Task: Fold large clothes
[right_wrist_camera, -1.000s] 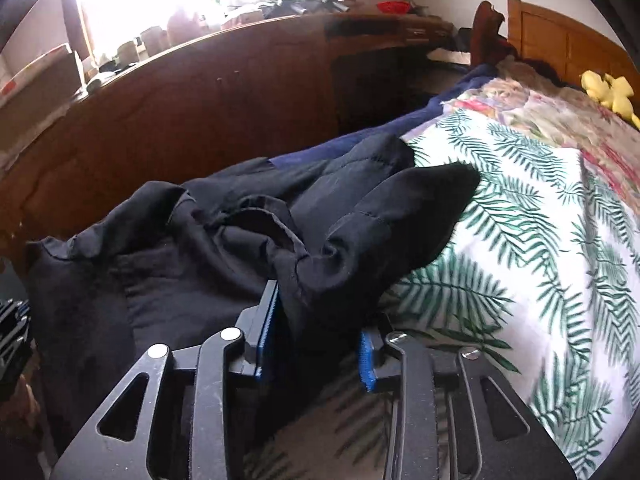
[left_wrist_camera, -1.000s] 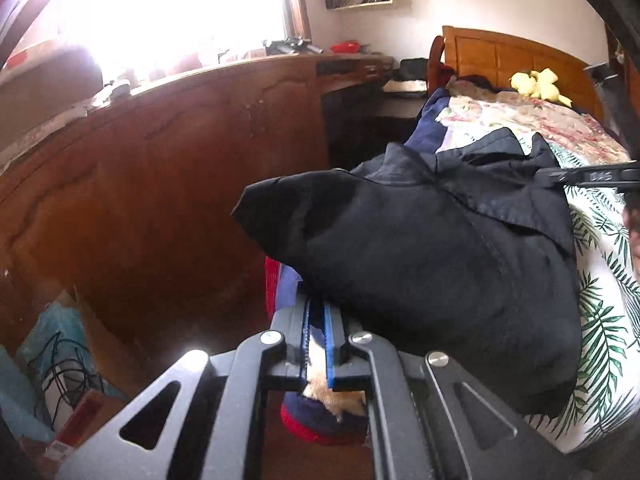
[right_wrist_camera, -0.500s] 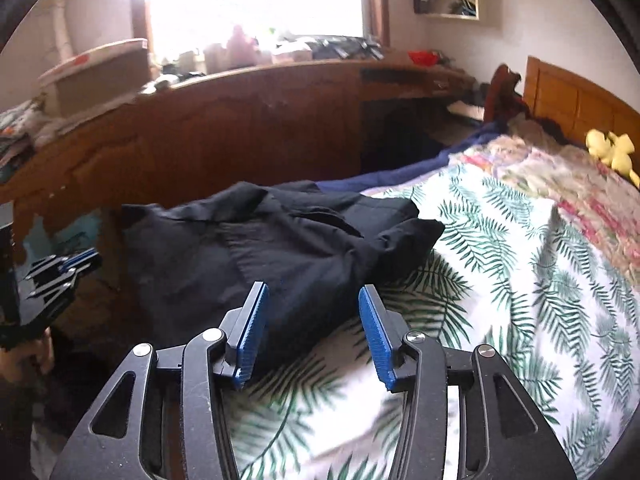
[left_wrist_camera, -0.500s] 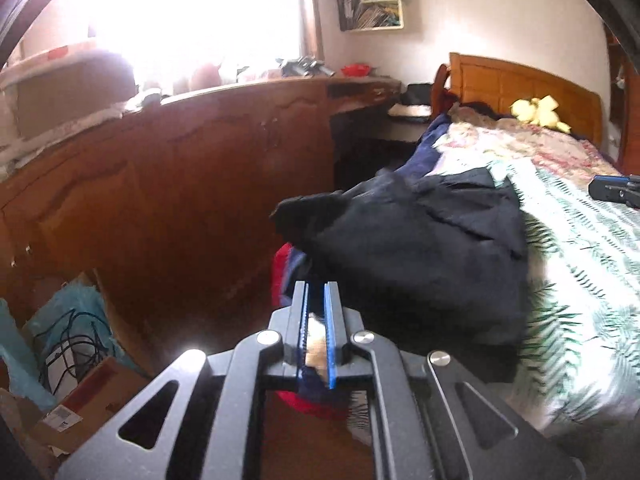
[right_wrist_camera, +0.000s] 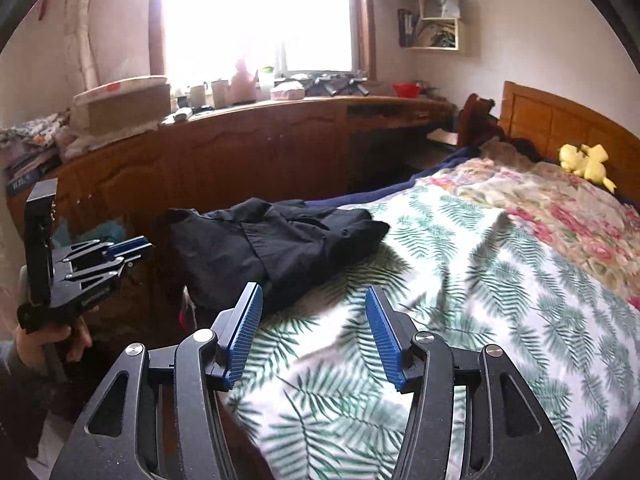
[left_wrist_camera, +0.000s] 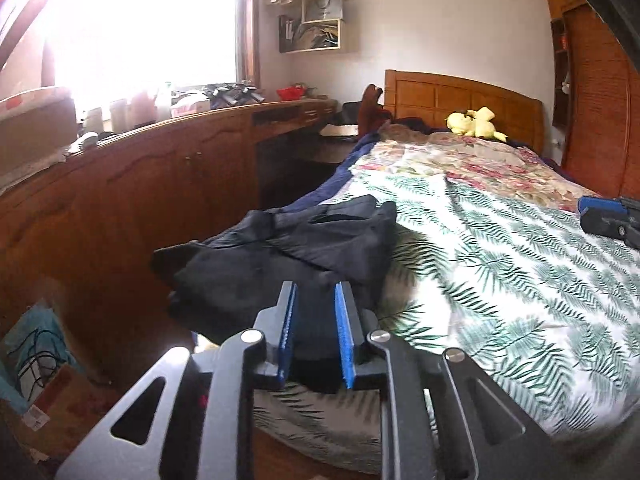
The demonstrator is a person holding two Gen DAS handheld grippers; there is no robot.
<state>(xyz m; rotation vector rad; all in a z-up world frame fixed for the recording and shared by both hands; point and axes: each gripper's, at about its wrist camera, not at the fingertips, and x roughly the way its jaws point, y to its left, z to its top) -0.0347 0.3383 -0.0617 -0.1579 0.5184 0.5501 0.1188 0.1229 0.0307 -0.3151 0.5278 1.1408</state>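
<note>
The left gripper [left_wrist_camera: 315,300] is hanging above the near edge of the bed with its blue pads a narrow gap apart, and that gap is widening; nothing is sitting between them, though the dark cloth is showing through the slot from beyond. The right gripper [right_wrist_camera: 313,312] is holding its pads wide apart and is spreading them further, with only the leaf-print cover showing in the space between.

Just ahead of the left gripper's tips, and ahead and to the left of the right gripper's tips, the black garment [right_wrist_camera: 276,240] is lying bunched on the corner of the bed, free of both tools. One rounded end is pointing toward the middle of the mattress, while the other side is drooping over the bed's edge toward the floor.

Beneath and beyond both grippers the leaf-print bedspread [right_wrist_camera: 460,300] is covering the mattress, giving way farther out to a floral blanket [left_wrist_camera: 472,160]. A yellow plush toy [left_wrist_camera: 474,122] is resting against the wooden headboard [left_wrist_camera: 460,96] at the far end.

Left of the jaws a long wooden cabinet [right_wrist_camera: 240,152] is running under a bright window [right_wrist_camera: 256,16]. In the right wrist view a hand [right_wrist_camera: 48,340] is gripping the left tool's handle at the far left.
</note>
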